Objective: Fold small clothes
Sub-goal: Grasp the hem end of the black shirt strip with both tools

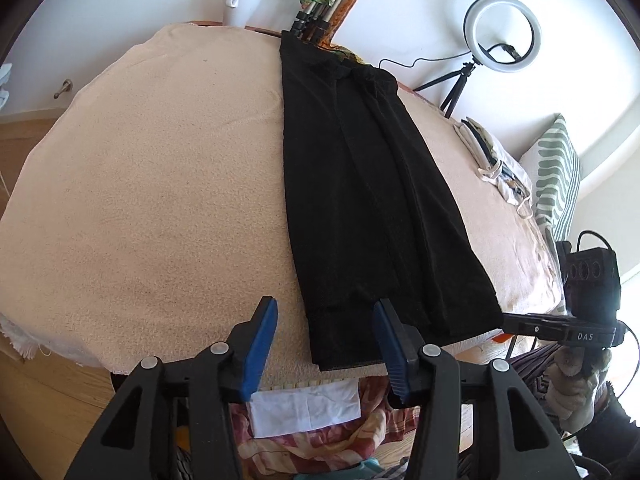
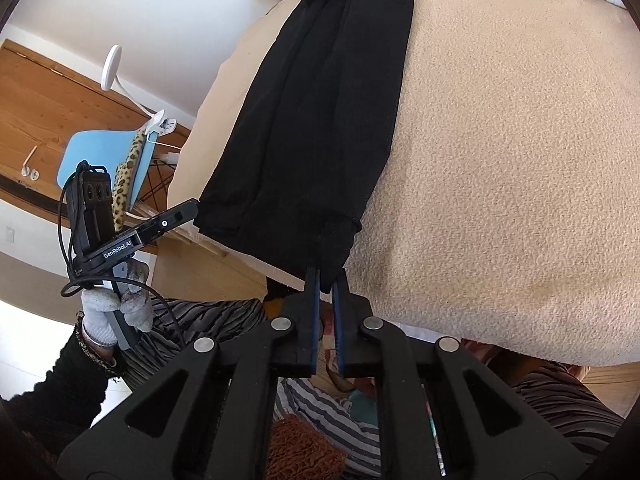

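The long black folded cloth garment (image 1: 360, 184) lay flat on the beige towel-covered table (image 1: 152, 184). The left tongs (image 1: 325, 320) were released, jaws apart astride its near-left corner. The right tongs (image 2: 326, 280), slightly parted, stood at its near hem; whether they pinched it I cannot tell.

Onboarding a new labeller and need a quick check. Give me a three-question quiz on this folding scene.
1. True or false: the black garment lies crumpled in a heap.
2. What does it lie on? A) beige cloth B) blue sheet C) bare wood
3. Which stand wider apart, the left tongs or the right tongs?
Key: 1 false, it lies flat in a long strip. 2 A. 3 the left.
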`<state>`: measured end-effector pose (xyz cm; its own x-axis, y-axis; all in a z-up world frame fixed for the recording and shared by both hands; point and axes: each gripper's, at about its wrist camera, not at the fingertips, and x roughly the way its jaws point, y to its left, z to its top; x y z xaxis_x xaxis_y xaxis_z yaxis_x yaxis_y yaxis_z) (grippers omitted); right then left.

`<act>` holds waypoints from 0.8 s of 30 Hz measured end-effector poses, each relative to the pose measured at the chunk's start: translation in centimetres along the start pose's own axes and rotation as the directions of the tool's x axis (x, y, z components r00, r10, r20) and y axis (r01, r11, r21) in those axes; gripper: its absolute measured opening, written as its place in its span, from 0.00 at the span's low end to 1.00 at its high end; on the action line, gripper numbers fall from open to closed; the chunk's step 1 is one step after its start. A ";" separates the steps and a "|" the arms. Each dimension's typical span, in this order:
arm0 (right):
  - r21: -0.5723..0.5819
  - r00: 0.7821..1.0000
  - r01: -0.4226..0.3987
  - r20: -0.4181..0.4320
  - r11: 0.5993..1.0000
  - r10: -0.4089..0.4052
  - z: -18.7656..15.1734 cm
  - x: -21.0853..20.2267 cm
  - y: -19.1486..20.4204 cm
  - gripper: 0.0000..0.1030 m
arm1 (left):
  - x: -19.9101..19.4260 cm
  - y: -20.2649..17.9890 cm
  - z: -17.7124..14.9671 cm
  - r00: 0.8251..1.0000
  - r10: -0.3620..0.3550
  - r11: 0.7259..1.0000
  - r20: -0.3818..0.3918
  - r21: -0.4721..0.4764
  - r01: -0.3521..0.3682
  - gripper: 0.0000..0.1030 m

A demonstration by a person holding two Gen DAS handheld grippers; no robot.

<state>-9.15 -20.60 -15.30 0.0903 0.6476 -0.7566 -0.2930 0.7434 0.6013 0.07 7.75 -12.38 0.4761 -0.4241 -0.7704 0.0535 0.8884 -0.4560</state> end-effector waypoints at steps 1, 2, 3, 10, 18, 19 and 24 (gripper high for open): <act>0.009 1.000 -0.016 0.015 1.000 0.015 0.1 -0.4 -0.2 0.35 | 0.0 0.3 0.3 1.000 0.000 1.000 -0.001 -0.019 0.000 0.49; 0.023 0.999 -0.028 0.033 0.999 0.027 0.1 -0.7 -0.5 0.49 | 0.2 0.6 0.6 1.000 0.004 0.999 -0.010 -0.033 -0.005 0.49; 0.039 0.999 -0.038 0.039 0.999 0.036 0.2 -0.9 -0.9 0.51 | 0.6 0.8 0.8 1.000 0.010 0.999 -0.027 -0.042 -0.011 0.47; 0.084 0.998 -0.061 -0.025 0.995 0.063 0.8 1.6 -1.6 0.37 | 2.8 0.2 0.4 0.991 -0.001 1.000 -0.134 -0.018 -0.002 0.15; 0.140 0.982 -0.182 -0.023 0.973 0.186 1.0 2.7 -1.5 0.06 | 1.2 0.0 0.7 0.997 -0.017 1.000 -0.074 -0.014 0.016 0.01; 0.139 0.982 -0.185 -0.016 0.973 0.189 1.0 2.6 -1.5 0.06 | 1.0 0.0 0.7 0.998 -0.014 1.000 -0.069 -0.010 0.013 0.01; 0.164 0.980 -0.185 -0.037 0.969 0.193 1.4 3.5 -1.8 0.06 | 1.4 0.0 1.5 0.997 -0.028 0.999 -0.071 -0.035 0.026 0.01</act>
<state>-6.96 -19.44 -18.70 -0.0032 0.7726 -0.6349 -0.1448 0.6279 0.7647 2.06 7.45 -12.73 0.4111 -0.4603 -0.7868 0.0347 0.8704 -0.4911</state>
